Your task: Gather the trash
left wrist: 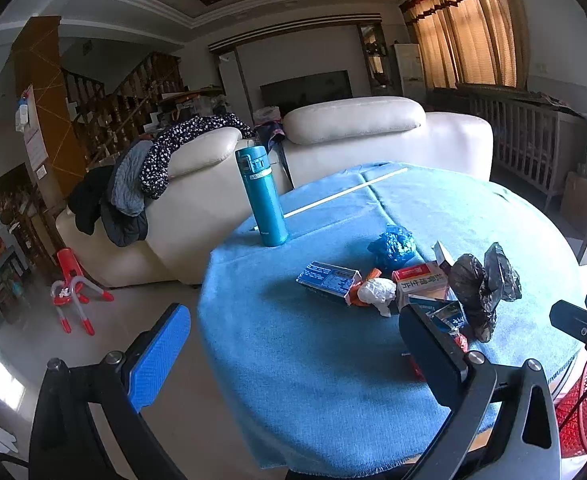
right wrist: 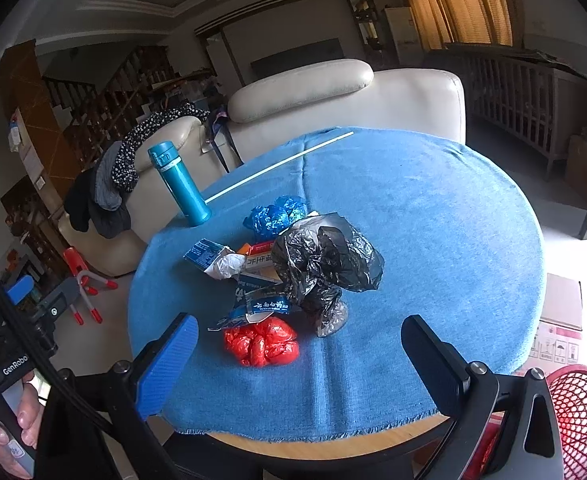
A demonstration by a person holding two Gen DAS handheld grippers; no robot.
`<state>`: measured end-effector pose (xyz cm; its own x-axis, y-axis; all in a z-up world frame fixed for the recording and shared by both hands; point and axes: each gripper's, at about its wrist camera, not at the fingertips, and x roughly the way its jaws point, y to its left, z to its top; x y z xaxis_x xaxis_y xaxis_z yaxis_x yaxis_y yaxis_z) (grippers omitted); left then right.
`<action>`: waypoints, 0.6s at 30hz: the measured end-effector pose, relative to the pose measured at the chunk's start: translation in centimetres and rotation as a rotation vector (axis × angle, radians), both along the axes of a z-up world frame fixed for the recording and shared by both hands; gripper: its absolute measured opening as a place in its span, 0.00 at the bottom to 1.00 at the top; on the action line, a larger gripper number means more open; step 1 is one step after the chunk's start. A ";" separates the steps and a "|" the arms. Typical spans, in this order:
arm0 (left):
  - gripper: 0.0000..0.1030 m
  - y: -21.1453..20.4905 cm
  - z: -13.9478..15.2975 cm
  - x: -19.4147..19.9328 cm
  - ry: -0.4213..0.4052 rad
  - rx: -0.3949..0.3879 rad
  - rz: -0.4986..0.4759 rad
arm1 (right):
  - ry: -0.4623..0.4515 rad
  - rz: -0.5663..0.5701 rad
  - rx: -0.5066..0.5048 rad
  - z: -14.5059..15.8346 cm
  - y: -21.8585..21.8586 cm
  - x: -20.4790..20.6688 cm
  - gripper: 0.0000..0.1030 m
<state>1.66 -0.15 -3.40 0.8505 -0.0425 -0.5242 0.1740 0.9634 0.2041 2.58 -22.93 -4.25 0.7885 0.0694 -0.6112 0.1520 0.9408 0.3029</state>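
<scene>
While both grippers' fingers (right wrist: 181, 360) gape empty, a teal flask (right wrist: 181, 184) stands behind the trash pile (right wrist: 317, 264)

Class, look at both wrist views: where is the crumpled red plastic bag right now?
The crumpled red plastic bag lies on the blue tablecloth, nearest the right wrist camera, just left of the black plastic bag, between the right gripper's open fingers.

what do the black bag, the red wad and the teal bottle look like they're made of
Black bag: thin plastic film, glossy, sharply crinkled.
Red wad: also looks like thin plastic, shiny and scrunched into lobes.
Teal bottle: probably painted metal with a plastic flip lid; smooth satin sheen, though plastic can't be excluded.
</scene>
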 end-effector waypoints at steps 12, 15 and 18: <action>1.00 -0.4 -1.3 0.7 0.035 0.008 -0.003 | 0.028 -0.011 0.038 -1.4 -0.7 0.6 1.00; 1.00 -0.3 -1.6 0.8 0.043 0.008 -0.003 | 0.033 -0.013 0.043 -1.7 -0.8 0.7 1.00; 1.00 -0.4 -1.9 1.0 0.050 0.009 -0.005 | 0.039 -0.014 0.052 -1.9 -0.9 0.9 1.00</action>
